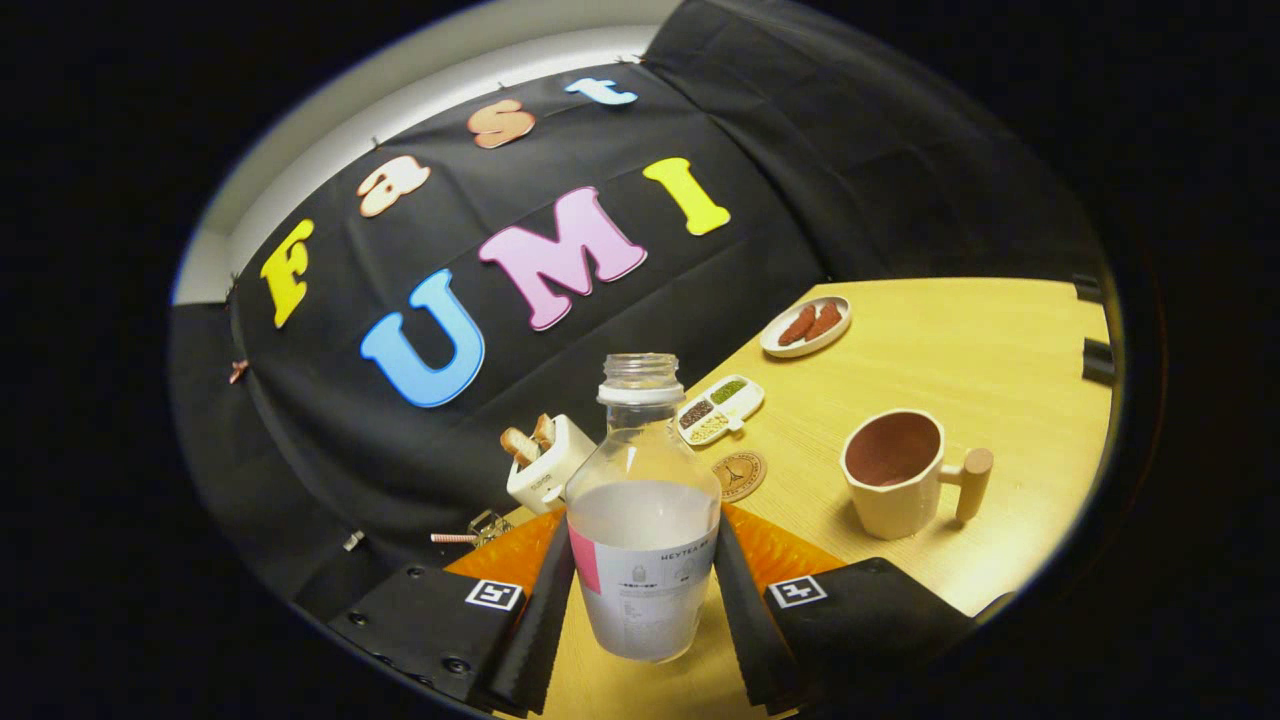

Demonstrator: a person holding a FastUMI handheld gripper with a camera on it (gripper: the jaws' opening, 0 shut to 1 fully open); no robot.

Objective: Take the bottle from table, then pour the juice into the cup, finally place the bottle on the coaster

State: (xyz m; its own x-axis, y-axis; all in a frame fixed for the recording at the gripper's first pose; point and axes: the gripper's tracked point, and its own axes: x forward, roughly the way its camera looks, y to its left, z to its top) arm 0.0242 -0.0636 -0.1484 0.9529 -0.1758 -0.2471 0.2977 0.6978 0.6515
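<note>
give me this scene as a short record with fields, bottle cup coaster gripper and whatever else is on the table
bottle: uncapped bottle, whitish liquid inside, between the fingers
hand-held gripper: hand-held gripper shut on the bottle, both fingers against its sides
cup: cup with wooden handle, looks empty, beside the bottle
coaster: round coaster, bare, just beyond the bottle
other items: toaster, divided tray, plate
surface: wooden table

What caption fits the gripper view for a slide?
Tongs shut on an uncapped bottle, with cup and coaster beyond.
</note>
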